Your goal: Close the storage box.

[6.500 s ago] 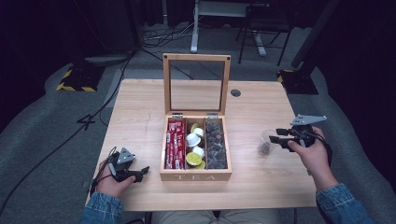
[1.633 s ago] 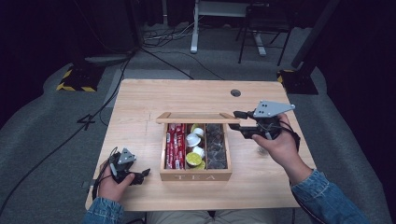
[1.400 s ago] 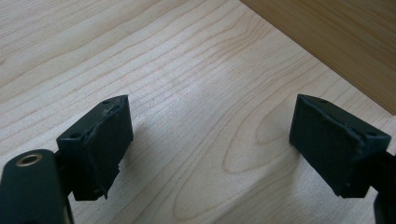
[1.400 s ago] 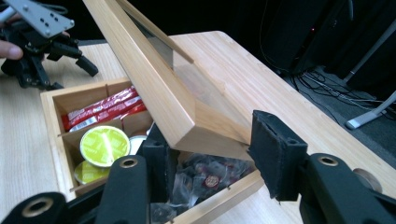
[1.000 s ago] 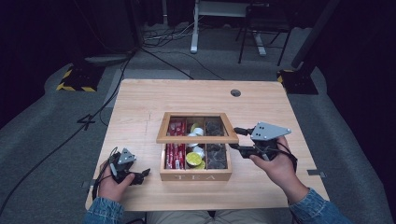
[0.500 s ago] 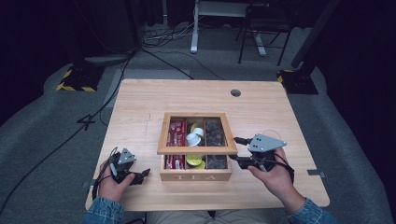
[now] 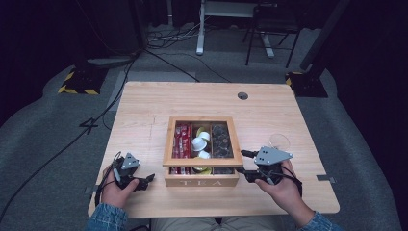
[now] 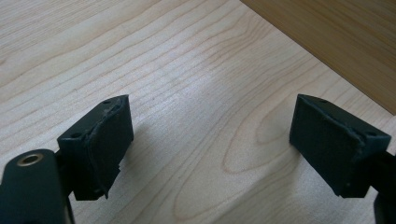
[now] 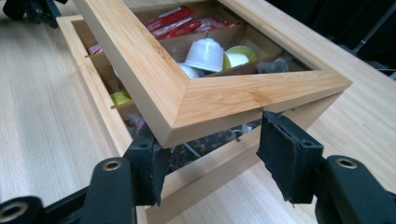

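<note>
A wooden tea box [image 7: 202, 182] stands at the table's front middle, with red sachets [image 7: 182, 139], white capsules [image 7: 198, 143] and dark pods [image 7: 221, 142] inside. Its glass-paned lid [image 7: 166, 144] hangs low over it, with a gap at the front. My right gripper [image 7: 240, 162] holds the lid's front right corner [image 9: 187, 112] between its jaws. The jaws have just been opening slightly, and the pads [image 9: 285, 154] still touch the frame. Left of the box, my left gripper [image 7: 146, 182] rests open on the table, with bare wood between its jaws [image 8: 210, 140].
A clear round lid or cup [image 7: 279, 141] lies on the table right of the box, just behind my right hand. A cable hole [image 7: 243, 96] sits near the far edge. The table's front edge runs close under both hands.
The lid has swung down from upright to nearly flat over the box. My right gripper came down and toward the front edge with it. The left hand has stayed put.
</note>
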